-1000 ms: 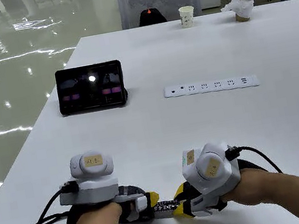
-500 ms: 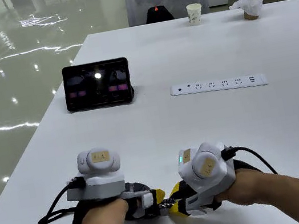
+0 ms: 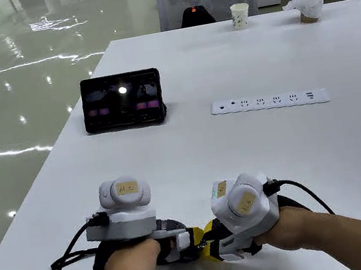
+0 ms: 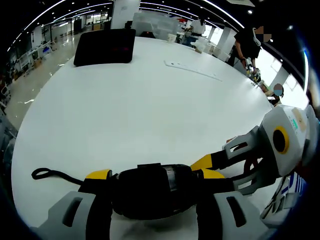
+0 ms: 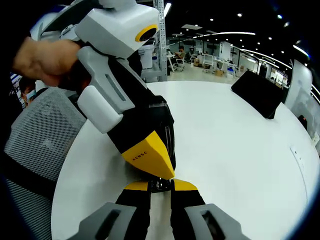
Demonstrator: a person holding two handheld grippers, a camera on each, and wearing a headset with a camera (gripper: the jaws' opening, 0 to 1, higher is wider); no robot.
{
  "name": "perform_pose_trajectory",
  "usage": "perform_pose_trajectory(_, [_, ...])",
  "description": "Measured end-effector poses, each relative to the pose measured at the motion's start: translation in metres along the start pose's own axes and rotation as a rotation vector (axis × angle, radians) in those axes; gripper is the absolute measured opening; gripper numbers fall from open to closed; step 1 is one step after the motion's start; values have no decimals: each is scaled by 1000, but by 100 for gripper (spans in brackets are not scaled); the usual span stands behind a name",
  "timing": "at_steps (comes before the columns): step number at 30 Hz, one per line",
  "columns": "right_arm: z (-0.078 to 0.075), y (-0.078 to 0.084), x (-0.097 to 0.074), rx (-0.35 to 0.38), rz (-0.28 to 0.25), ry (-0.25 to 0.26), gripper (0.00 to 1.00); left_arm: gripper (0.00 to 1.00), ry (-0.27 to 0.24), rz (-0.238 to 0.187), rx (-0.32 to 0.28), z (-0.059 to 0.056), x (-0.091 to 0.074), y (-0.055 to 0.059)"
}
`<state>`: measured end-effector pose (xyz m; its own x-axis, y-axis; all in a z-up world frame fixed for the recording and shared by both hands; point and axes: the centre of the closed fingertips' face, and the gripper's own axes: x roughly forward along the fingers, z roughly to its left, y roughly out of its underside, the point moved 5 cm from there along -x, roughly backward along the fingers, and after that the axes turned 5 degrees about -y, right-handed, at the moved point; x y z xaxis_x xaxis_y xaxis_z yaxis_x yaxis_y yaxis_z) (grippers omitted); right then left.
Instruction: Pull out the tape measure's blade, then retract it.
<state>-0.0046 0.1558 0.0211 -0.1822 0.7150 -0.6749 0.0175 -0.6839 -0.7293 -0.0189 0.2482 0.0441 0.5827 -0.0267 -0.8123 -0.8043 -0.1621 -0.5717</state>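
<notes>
Left tongs [image 4: 152,176] clamped across round black plastic tape-measure case [image 4: 150,196], low over white counter [image 4: 150,100]. Right tongs [image 5: 161,187] pinch dark blade tip [image 5: 160,184] right at the case mouth. Blade axis runs straight between the tongs, so a pull should go rightward.

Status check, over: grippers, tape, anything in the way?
Left gripper shut on tape measure. Right gripper shut on blade tip, close against the case. Tablet, power strip well clear.
</notes>
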Motion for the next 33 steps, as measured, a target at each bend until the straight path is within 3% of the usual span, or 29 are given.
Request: perform_pose_trajectory(33, [0,-2,0,-1,27,14,13,64,55,28,-15,1,0,-1])
